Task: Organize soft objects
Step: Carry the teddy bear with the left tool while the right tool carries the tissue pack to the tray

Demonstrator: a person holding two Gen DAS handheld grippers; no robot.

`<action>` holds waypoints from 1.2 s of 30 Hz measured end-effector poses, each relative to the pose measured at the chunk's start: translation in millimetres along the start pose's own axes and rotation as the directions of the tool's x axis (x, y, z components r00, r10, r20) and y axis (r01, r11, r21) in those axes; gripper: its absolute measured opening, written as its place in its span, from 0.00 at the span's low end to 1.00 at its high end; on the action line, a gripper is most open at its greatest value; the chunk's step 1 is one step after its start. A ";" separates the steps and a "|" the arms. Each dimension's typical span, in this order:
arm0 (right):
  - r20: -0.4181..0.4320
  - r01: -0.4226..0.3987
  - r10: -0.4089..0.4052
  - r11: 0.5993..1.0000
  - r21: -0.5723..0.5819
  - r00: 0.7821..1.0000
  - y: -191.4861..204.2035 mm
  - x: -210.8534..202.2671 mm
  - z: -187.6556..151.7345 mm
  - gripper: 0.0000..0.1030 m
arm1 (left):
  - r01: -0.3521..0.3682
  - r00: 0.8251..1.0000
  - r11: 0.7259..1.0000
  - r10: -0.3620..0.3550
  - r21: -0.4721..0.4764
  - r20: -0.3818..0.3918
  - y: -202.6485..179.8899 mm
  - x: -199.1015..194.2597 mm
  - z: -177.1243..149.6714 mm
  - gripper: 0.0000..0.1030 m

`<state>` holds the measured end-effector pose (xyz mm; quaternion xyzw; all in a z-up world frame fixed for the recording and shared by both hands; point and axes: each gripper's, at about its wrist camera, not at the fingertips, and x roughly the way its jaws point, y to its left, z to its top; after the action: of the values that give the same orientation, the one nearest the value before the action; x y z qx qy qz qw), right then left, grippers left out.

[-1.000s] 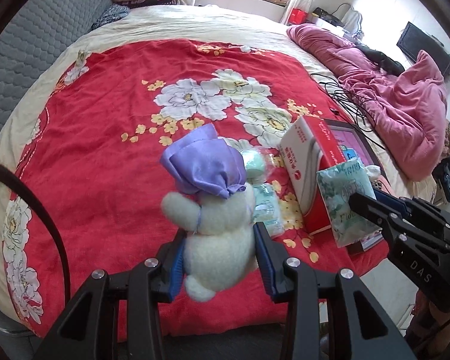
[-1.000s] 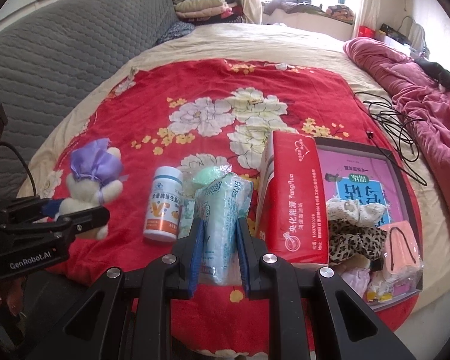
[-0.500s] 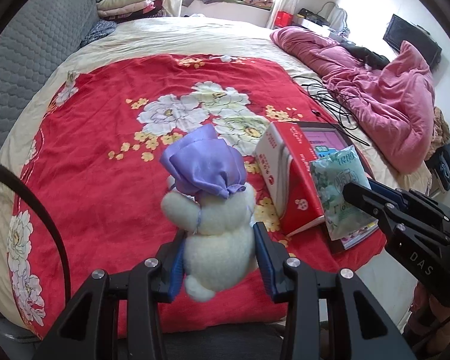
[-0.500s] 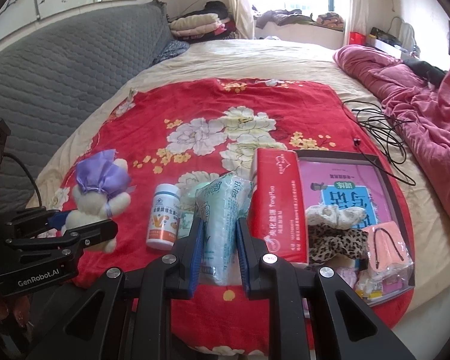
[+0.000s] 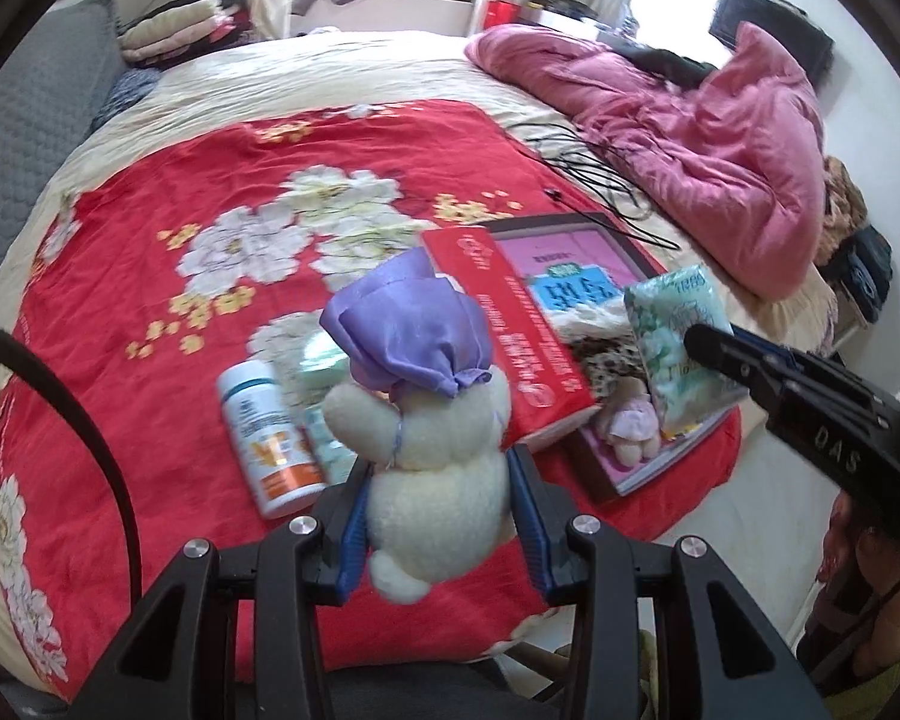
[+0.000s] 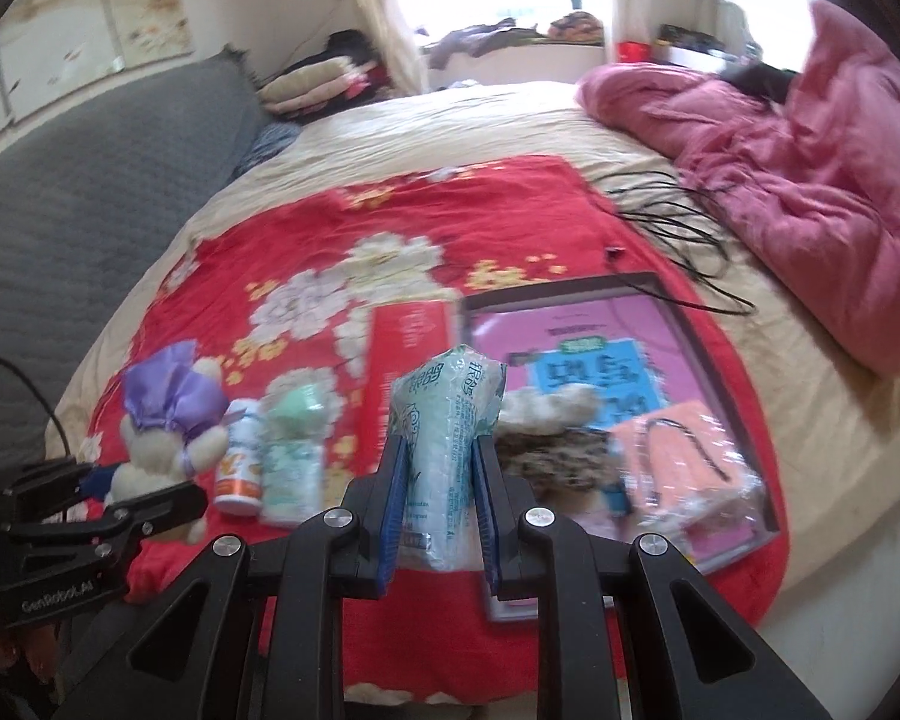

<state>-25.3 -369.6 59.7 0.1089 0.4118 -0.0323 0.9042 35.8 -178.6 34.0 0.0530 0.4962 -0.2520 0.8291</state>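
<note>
Above the bed [image 5: 150, 240], your left gripper [image 5: 438, 516] clamps the bear [image 5: 432, 450], your right gripper [image 6: 438, 504] clamps the tissue pack [image 6: 444, 420], nearer the tray [image 6: 714, 354] ahead-right.

**Colours and patterns in front of you**

Your left gripper [image 5: 438, 516] has blue-lined black fingers [image 5: 351, 531] around a cream plush toy [image 5: 435, 468] with a lilac satin cap. Your right gripper [image 6: 438, 504], black with blue too, shows you a pale mint tissue pack [image 6: 447, 420] with green print. You see a red blanket [image 5: 150, 276] patterned with white and yellow flowers, a red tissue box [image 5: 510, 330], a white bottle [image 5: 264, 432] with an orange label, a leopard-print scrunchie [image 6: 549, 456] and a pink quilt [image 5: 702, 138].
</note>
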 end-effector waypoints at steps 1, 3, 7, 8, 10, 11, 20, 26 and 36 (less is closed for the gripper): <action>0.003 0.009 -0.009 1.000 0.017 1.000 -9.1 -1.1 0.1 0.21 | 0.010 1.000 1.000 -0.010 0.014 -0.007 -8.2 3.8 1.9 0.41; 0.005 0.027 -0.027 0.998 0.055 1.000 -30.0 -3.6 -0.9 0.21 | 0.023 1.000 0.999 -0.022 0.037 -0.018 -22.4 10.8 4.9 0.41; 0.009 0.056 -0.057 0.993 0.108 0.998 -61.6 -6.8 -1.6 0.21 | 0.063 0.997 0.995 -0.059 0.081 -0.045 -52.8 27.3 10.3 0.41; 0.011 0.063 -0.065 0.990 0.122 0.998 -70.0 -7.9 -2.2 0.21 | 0.075 0.996 0.993 -0.069 0.093 -0.059 -61.2 32.7 11.6 0.41; 0.009 0.074 -0.076 0.988 0.138 0.997 -81.9 -9.3 -3.1 0.21 | 0.091 0.994 0.989 -0.083 0.116 -0.071 -75.0 40.4 12.8 0.41; 0.010 0.080 -0.083 0.986 0.148 0.997 -88.4 -10.3 -3.5 0.21 | 0.096 0.993 0.987 -0.087 0.131 -0.076 -82.9 45.0 13.2 0.41; -0.016 0.105 -0.104 0.977 0.188 0.994 -123.8 -2.8 -10.8 0.21 | 0.128 0.986 0.969 -0.101 0.211 -0.135 -136.9 91.6 15.3 0.41; -0.030 0.100 -0.096 0.976 0.191 0.995 -134.8 7.6 -10.4 0.21 | 0.134 0.982 0.967 -0.100 0.217 -0.160 -147.6 115.7 15.8 0.41; -0.062 0.078 -0.067 0.974 0.211 0.996 -145.0 31.6 -10.8 0.21 | 0.135 0.976 0.965 -0.091 0.227 -0.196 -154.2 140.9 16.5 0.41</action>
<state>-33.9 -507.5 4.4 0.1908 0.4342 -0.1062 0.8740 30.1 -369.4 -52.4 0.1468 0.5390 -0.3507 0.7516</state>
